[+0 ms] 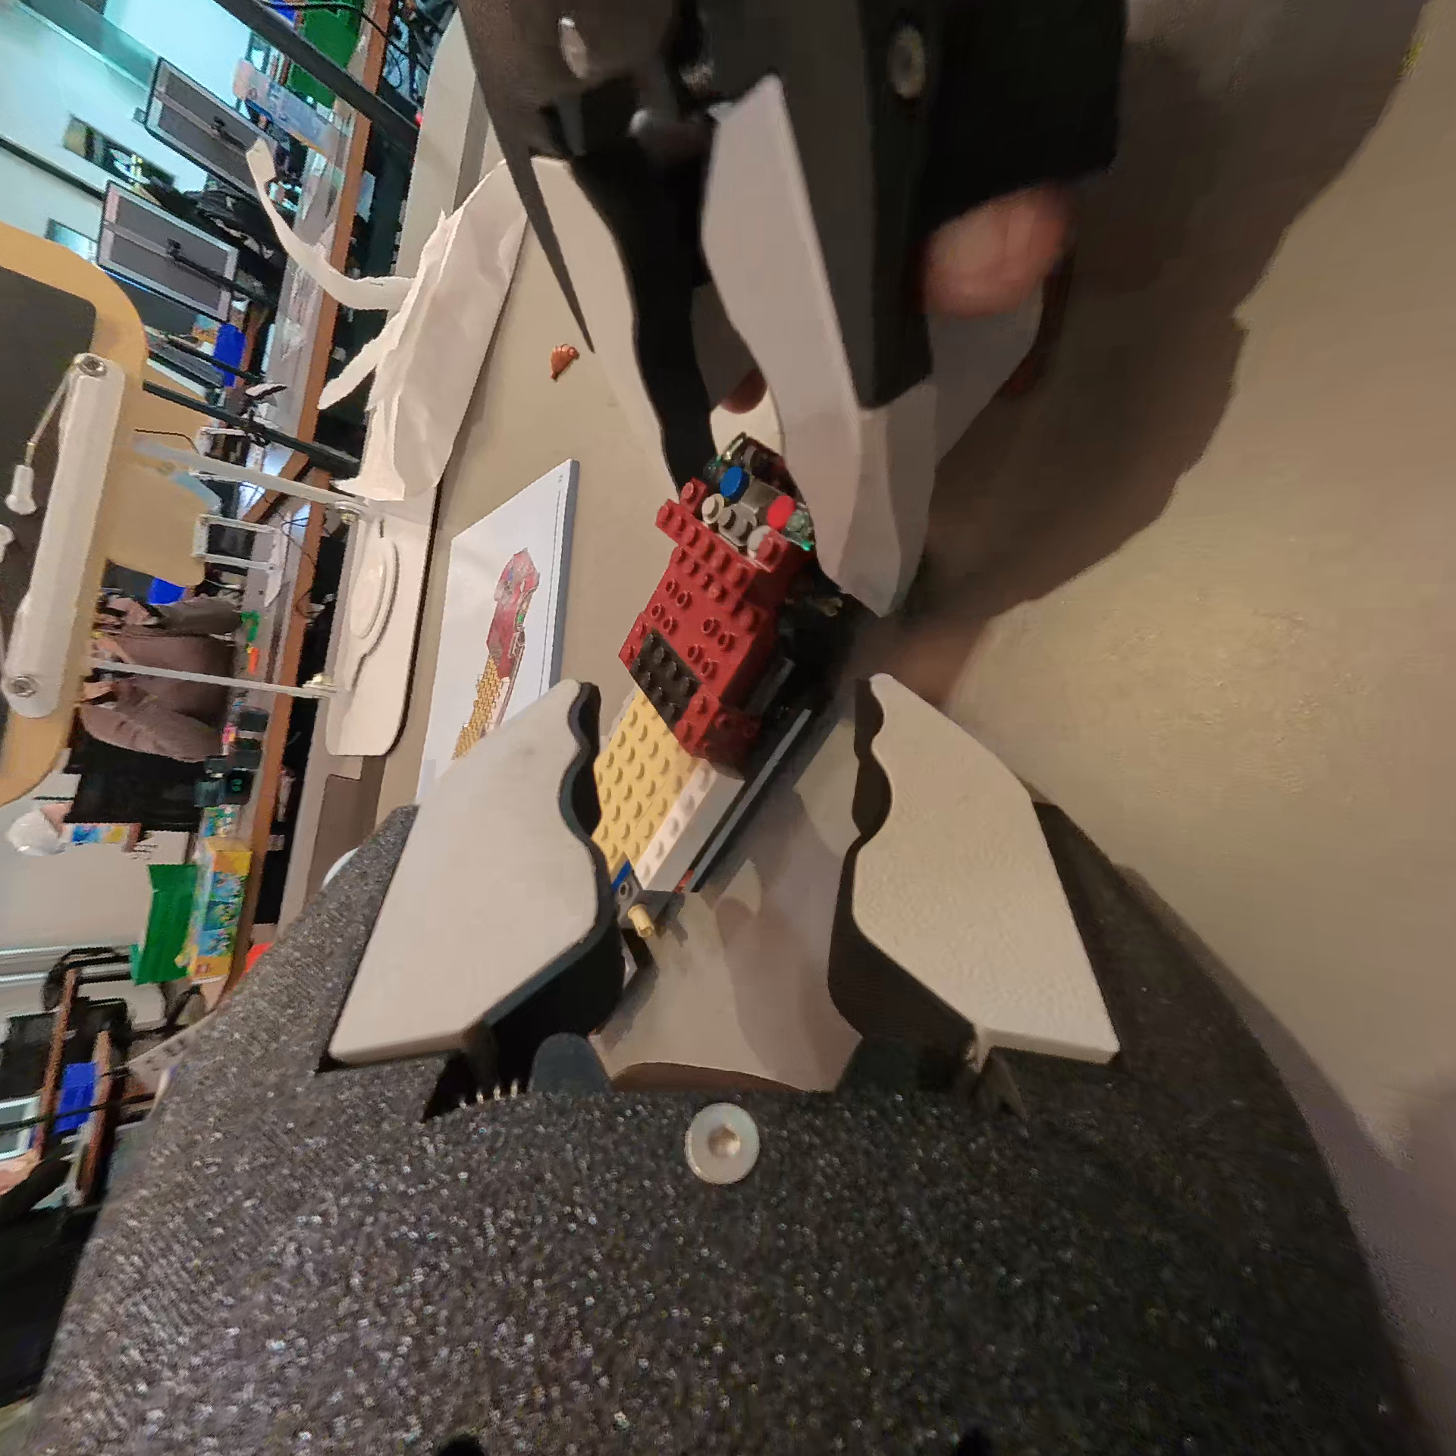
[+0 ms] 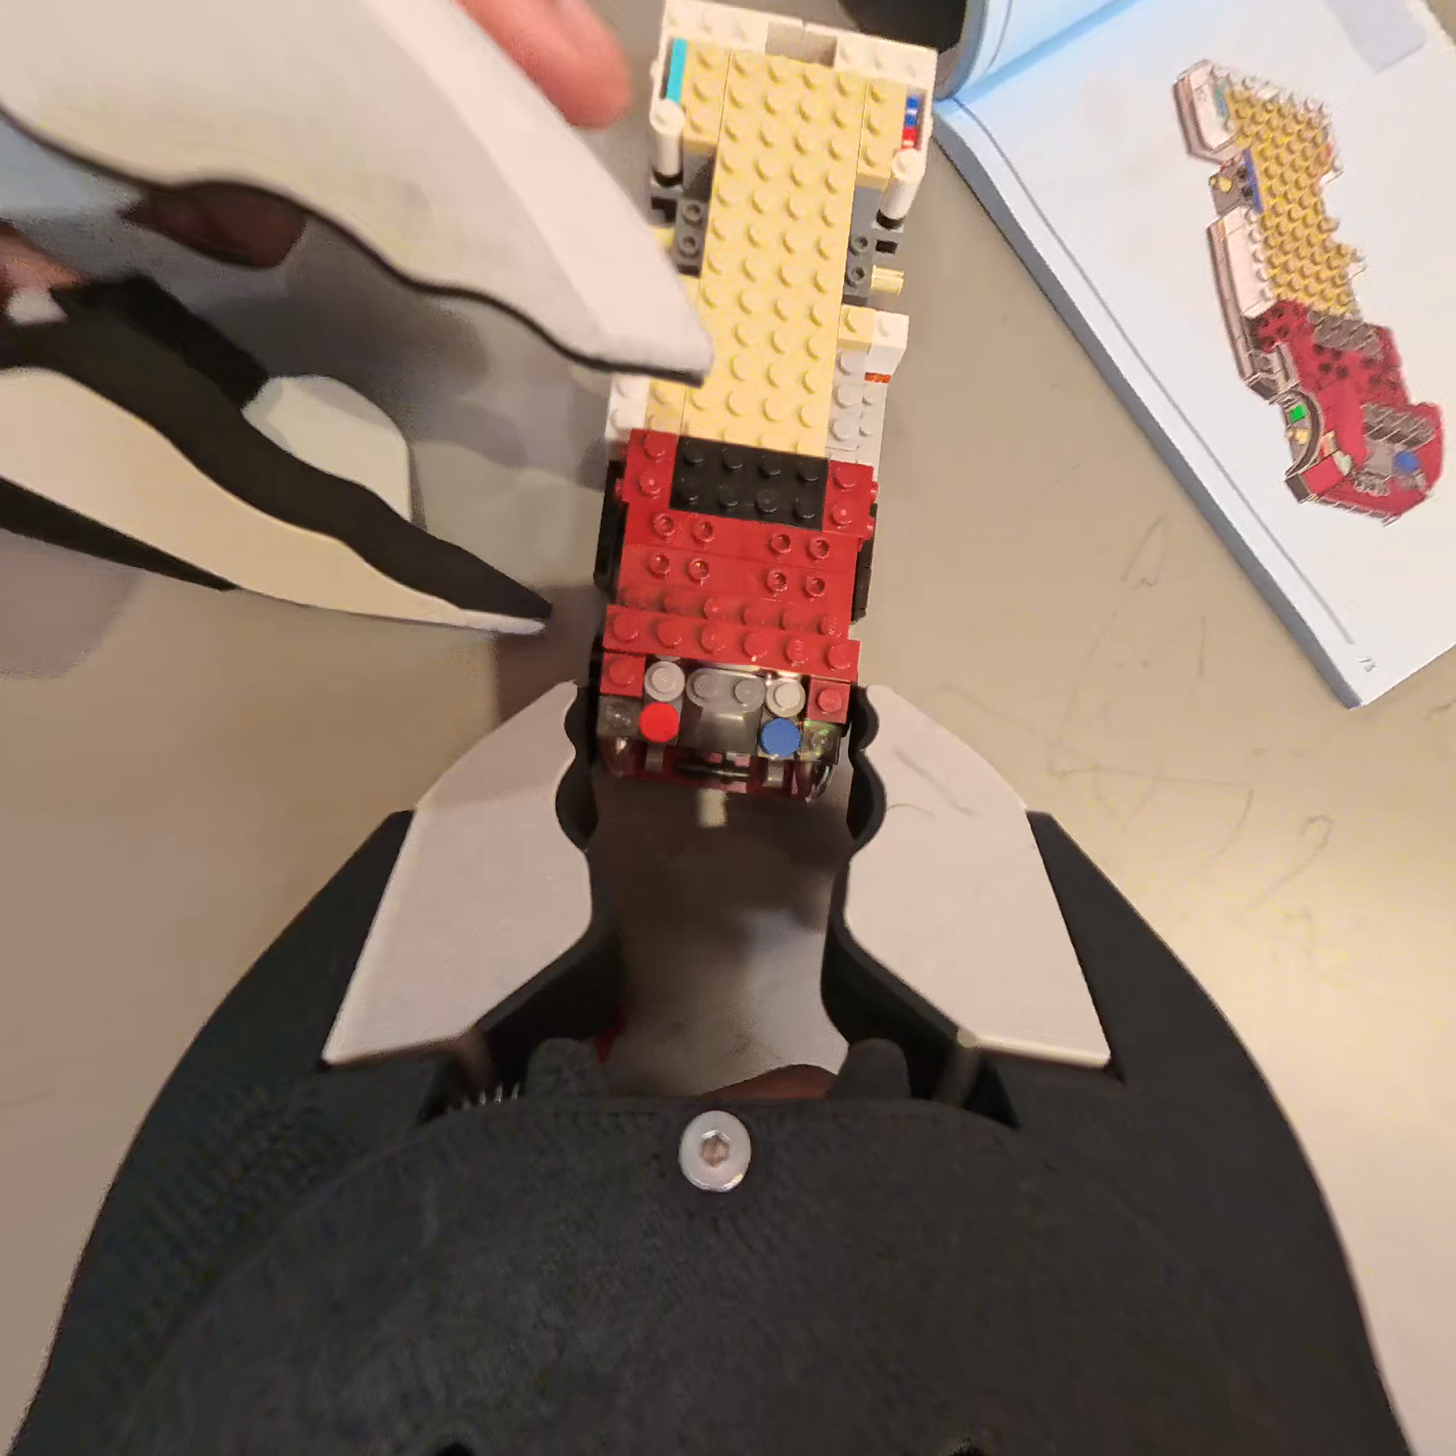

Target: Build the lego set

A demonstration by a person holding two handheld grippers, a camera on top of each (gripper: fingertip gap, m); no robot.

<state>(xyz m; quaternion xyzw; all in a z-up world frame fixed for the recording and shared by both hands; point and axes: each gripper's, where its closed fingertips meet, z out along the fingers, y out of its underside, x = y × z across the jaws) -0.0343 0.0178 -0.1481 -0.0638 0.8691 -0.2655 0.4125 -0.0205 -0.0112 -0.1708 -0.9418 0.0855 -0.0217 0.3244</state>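
A brick vehicle model lies on the beige table, with a red cab, a black patch and a long tan studded bed. My right gripper is shut on the cab's front end, one pad on each side, by the red and blue round studs. My left gripper is open; the model's tan rear lies between its fingers, close to the left finger and clear of the right one. In the right wrist view the left gripper is blurred at the model's left side, jaws wide apart.
An open instruction booklet picturing the same model lies beside it; it also shows in the left wrist view. Crumpled white paper and a small brown piece lie farther off. Shelves and clutter stand beyond the table's edge.
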